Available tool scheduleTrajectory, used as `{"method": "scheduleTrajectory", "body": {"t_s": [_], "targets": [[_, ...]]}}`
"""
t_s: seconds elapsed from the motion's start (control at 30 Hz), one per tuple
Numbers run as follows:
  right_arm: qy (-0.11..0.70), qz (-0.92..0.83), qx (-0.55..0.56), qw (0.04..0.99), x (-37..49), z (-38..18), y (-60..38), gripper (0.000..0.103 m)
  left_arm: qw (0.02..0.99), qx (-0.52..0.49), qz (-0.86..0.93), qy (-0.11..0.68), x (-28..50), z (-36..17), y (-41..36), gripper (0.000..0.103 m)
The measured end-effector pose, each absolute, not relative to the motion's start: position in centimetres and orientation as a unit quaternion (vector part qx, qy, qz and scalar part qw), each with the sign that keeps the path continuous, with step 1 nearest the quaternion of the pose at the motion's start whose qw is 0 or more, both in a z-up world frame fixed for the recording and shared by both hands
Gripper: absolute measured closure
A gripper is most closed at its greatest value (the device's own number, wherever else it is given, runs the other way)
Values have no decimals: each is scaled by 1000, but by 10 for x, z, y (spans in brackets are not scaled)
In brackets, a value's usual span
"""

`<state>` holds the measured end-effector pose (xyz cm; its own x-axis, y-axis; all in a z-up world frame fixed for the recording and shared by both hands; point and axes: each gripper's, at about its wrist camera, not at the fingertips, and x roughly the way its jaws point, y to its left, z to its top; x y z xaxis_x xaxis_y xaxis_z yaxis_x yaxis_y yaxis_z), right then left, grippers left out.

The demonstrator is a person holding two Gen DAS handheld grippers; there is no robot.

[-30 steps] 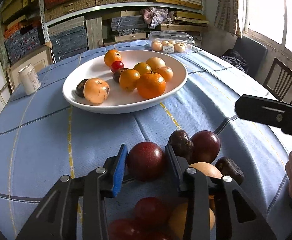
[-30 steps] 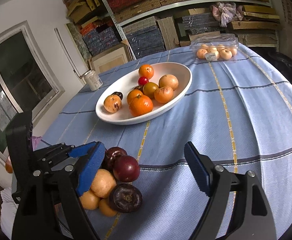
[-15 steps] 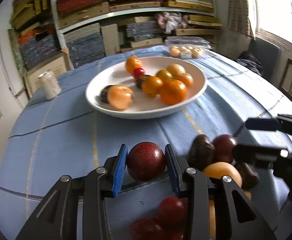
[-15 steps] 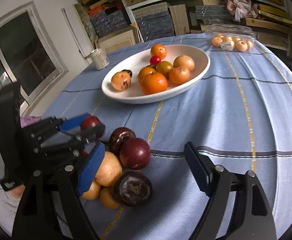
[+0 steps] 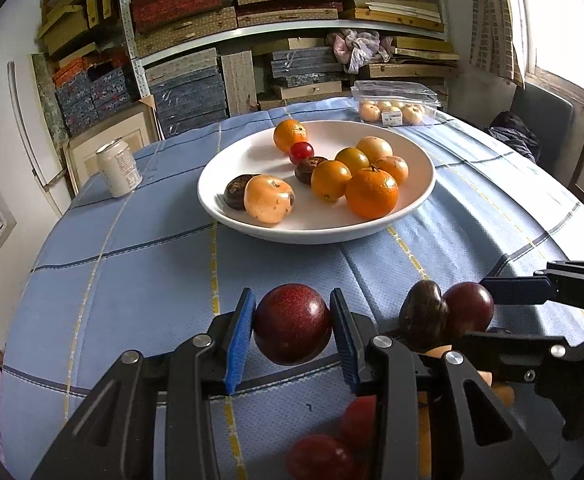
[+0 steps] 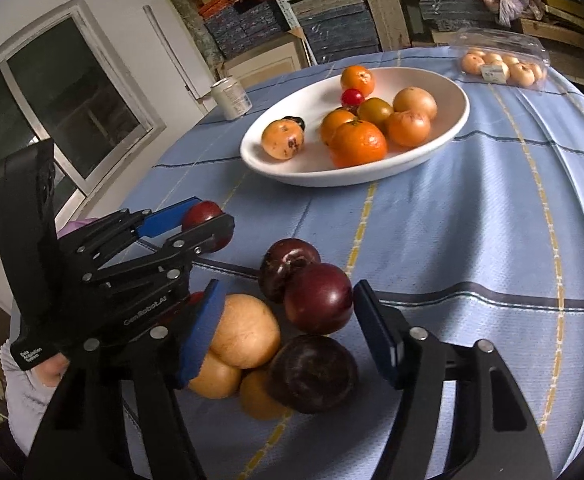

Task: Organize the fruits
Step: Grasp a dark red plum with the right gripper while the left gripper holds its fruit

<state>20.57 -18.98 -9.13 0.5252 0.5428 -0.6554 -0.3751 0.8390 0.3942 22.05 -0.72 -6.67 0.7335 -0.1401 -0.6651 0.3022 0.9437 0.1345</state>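
My right tongs (image 6: 287, 332) dropped over the pile, now closing around the dark red plum (image 6: 318, 298), not pinching yet. Left tongs (image 5: 292, 330) still pinch a speckled red fruit (image 5: 292, 323), bowl (image 5: 420, 200) next.

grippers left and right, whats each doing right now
Left hand-held gripper: shut on the dark red fruit.
Right hand-held gripper: closing around a maroon fruit in the pile, pads not pressing on it yet.

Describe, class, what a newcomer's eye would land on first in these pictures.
The white bowl heaped with orange fruit at the middle of the blue tablecloth. Nearer, the left gripper clamps a dark red fruit, while the right gripper is closing around a dark plum in a small pile.
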Motion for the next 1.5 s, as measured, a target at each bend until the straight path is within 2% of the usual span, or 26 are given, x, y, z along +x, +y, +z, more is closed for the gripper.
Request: {"method": "scheduleTrajectory", "body": {"t_s": [0.3, 0.4, 0.47, 0.5, 0.53, 0.57, 0.7, 0.77, 0.8, 0.83, 1.17, 1.37, 1.5], "targets": [[385, 263, 74, 882, 197, -86, -183, 51, 924, 110, -118, 347, 221, -66, -3, 64], [386, 248, 67, 886, 199, -88, -186, 78, 923, 109, -117, 350, 222, -67, -2, 64], [392, 258, 72, 880, 202, -89, -186, 72, 923, 108, -116, 351, 222, -67, -1, 64], [396, 259, 76, 878, 203, -90, -186, 52, 923, 108, -117, 351, 222, -67, -2, 64], [405, 256, 90, 873, 207, -94, -187, 43, 923, 108, -118, 351, 222, -67, -2, 64], [407, 256, 94, 872, 208, -96, -188, 41, 922, 108, -119, 352, 222, -68, -2, 64], [423, 269, 122, 856, 214, -101, -194, 41, 922, 107, -119, 352, 222, -68, -2, 64], [438, 282, 160, 838, 220, -107, -201, 44, 922, 106, -119, 353, 222, -68, -2, 64], [442, 289, 174, 831, 222, -109, -203, 52, 922, 106, -120, 353, 221, -68, -2, 64], [451, 294, 188, 822, 225, -112, -206, 66, 922, 106, -120, 353, 221, -68, -2, 64], [436, 282, 208, 829, 222, -108, -216, 67, 923, 98, -119, 352, 222, -66, 0, 64], [392, 273, 207, 854, 225, -77, -227, 67, 924, 78, -129, 351, 235, -46, -1, 64], [369, 260, 201, 870, 259, -45, -229, 67, 930, 76, -130, 336, 258, -20, -8, 64]]}}
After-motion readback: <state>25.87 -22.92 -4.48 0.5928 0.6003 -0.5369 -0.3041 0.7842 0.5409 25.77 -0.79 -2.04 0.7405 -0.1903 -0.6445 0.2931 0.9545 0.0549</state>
